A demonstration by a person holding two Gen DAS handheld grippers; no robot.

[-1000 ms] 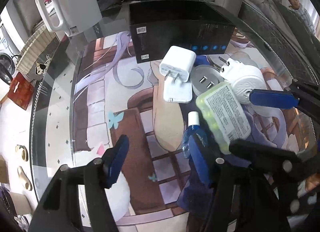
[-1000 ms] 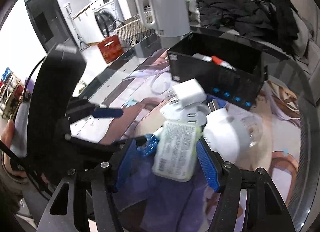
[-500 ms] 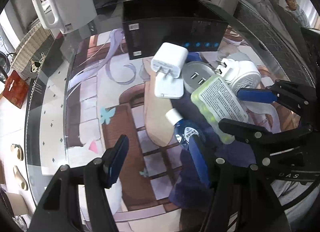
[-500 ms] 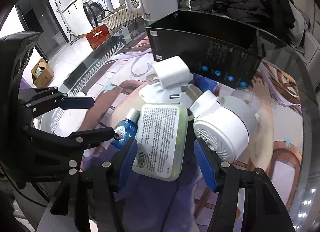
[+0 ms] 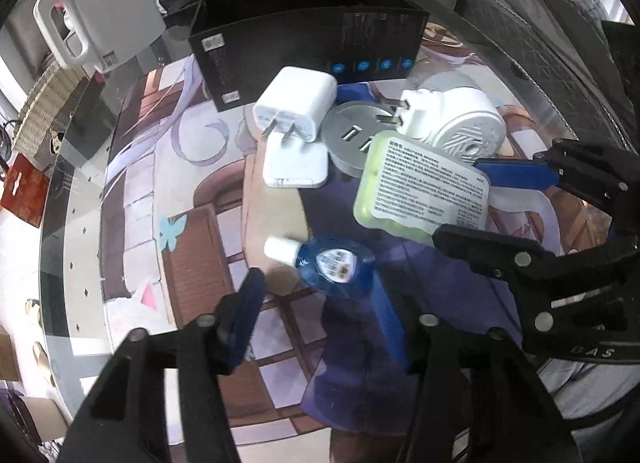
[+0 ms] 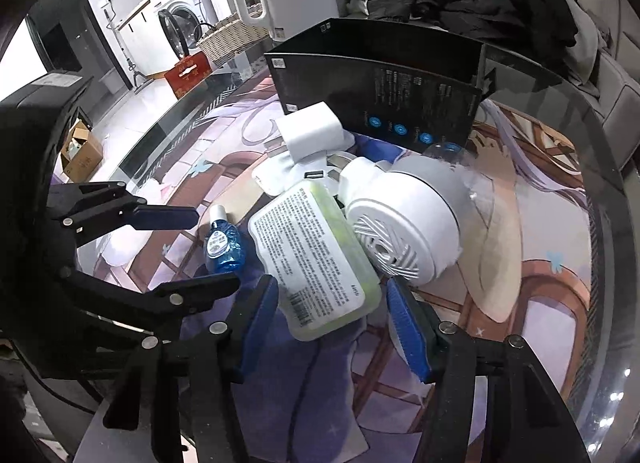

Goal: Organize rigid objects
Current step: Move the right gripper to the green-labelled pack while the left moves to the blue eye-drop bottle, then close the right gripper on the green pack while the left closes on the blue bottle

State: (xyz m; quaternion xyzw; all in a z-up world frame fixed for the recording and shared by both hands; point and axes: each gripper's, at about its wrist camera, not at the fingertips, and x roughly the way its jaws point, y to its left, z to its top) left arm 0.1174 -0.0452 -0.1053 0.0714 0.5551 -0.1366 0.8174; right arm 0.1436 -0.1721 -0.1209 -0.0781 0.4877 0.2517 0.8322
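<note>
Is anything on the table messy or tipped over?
Yes. The small blue bottle lies on its side. The white charger is propped on a flat white adapter, and the green pack leans askew against the round white plug-in. Everything is jumbled before the black box. Nothing looks spilled or broken.

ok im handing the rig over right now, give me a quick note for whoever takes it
Left gripper: open, empty, jaws around the small blue bottle lying on the mat.
Right gripper: open, empty, jaws at the near end of the yellow-green labelled case.
White charger, flat white adapter, grey USB hub and round white plug-in unit sit clustered in front of the black box.
Done: nothing gripped; box contents hidden.
Left: grip and sort all of the cluster.
</note>
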